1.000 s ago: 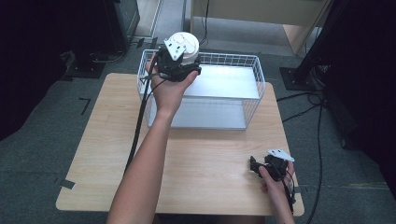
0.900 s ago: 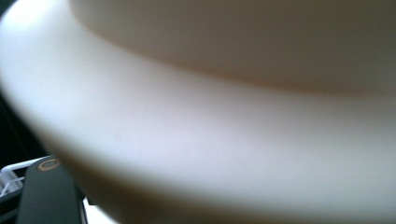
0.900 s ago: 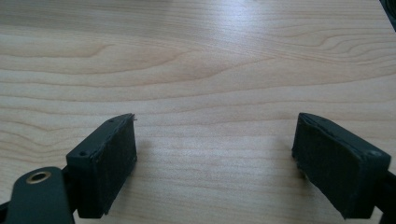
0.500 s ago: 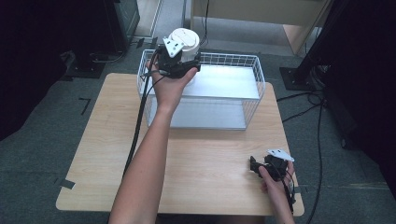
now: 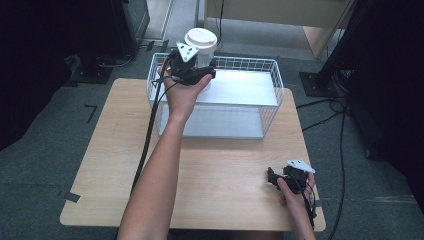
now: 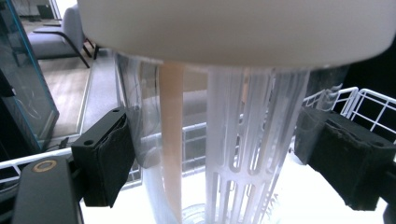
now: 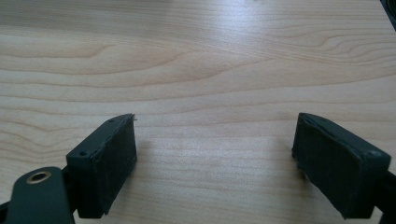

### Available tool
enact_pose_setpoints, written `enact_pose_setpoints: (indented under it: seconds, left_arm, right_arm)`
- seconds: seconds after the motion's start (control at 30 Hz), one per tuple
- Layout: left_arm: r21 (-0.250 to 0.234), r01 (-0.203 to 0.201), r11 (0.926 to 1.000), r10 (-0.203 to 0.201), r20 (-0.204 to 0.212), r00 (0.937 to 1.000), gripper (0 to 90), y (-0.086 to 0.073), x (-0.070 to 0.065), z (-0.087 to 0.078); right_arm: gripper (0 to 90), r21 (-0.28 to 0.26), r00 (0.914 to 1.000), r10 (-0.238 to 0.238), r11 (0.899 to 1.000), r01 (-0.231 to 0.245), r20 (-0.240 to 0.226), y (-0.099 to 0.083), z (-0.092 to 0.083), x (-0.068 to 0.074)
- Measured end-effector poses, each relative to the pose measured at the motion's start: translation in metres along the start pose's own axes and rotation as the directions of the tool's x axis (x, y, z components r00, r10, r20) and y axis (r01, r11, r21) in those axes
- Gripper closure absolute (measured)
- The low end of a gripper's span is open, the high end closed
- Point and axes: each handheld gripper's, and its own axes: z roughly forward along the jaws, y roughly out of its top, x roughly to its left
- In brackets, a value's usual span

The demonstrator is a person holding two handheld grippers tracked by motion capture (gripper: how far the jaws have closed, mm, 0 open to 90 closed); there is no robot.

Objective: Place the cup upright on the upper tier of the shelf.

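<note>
A clear plastic bottle [image 6: 243, 149] with a wide white lid [image 5: 201, 39] hangs in the air over the back left corner of a white wire basket [image 5: 272, 95]. My left gripper [image 5: 196, 69] is shut on the bottle's body just under the lid. In the left gripper view both black pads [image 6: 109, 158] press the clear wall, and a slotted inner tube and a peach strip show inside it. My right gripper [image 5: 273, 179] rests low over the wooden table [image 5: 220, 170] near its front right corner. It is open, with bare wood [image 7: 196, 60] between its fingers [image 7: 107, 163].
The basket stands at the back middle of the table with a white floor inside. Black cables trail from both grippers. Dark stands and cables sit on the floor to the left and right of the table.
The left gripper has carried the bottle slightly up and toward the back. The right gripper has stayed put.
</note>
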Motion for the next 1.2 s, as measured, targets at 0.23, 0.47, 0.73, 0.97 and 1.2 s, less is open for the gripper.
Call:
enact_pose_setpoints:
  seconds: [0.23,0.47,0.73,0.97,1.2]
  left_arm:
    - [0.000,-0.017,0.9999,0.017,0.012,0.9998,13.8,-0.004,-0.002,-0.006]
    - [-0.017,-0.015,0.9997,0.015,0.020,0.9997,9.2,-0.014,-0.005,-0.018]
    - [-0.088,-0.025,0.9958,0.030,0.054,0.9981,1.2,-0.024,-0.007,-0.037]
    - [-0.097,-0.041,0.9944,0.046,0.049,0.9978,1.2,-0.035,-0.013,-0.051]
    - [-0.114,-0.062,0.9915,0.066,0.029,0.9974,1.2,-0.045,-0.015,-0.068]
  right_arm:
    - [13.7,0.001,1.0000,0.002,1.000,-0.002,-0.002,0.000,0.000,0.000]
    - [13.7,0.000,1.0000,-0.001,1.000,0.001,0.001,0.000,0.000,0.000]
    - [13.7,0.003,1.0000,0.001,1.000,-0.001,0.002,0.000,0.000,0.000]
    - [13.8,0.003,1.0000,0.000,1.000,0.000,0.003,0.000,0.000,0.000]
    - [13.8,0.000,1.0000,0.002,1.000,-0.002,0.004,0.000,0.000,0.000]
